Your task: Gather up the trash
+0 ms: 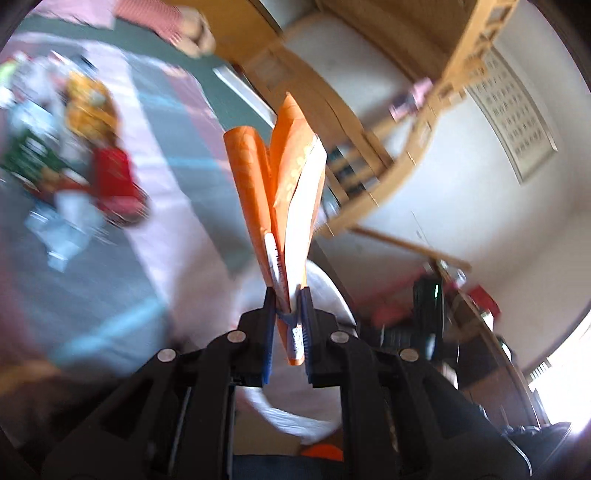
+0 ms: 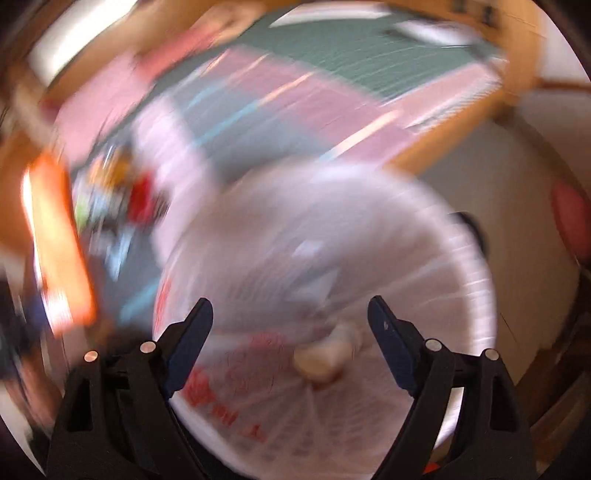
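My left gripper [image 1: 288, 299] is shut on a crumpled orange wrapper [image 1: 280, 177] and holds it up in the air above the table. The same orange wrapper shows at the left edge of the right wrist view [image 2: 59, 240]. My right gripper [image 2: 290, 314] is open and empty, over the mouth of a white plastic bag [image 2: 332, 240] with red print. A pale scrap [image 2: 325, 354] lies inside the bag. A pile of trash [image 1: 74, 155] with red, green and yellow packets lies on the table; it also shows in the right wrist view [image 2: 122, 195]. Both views are blurred.
A pink and grey checked cloth [image 1: 155, 206] covers the table. A wooden chair [image 1: 388, 147] stands beyond the table by a white wall. A person's hand [image 1: 192, 33] is at the far side. A wooden table edge [image 2: 461, 122] curves past the bag.
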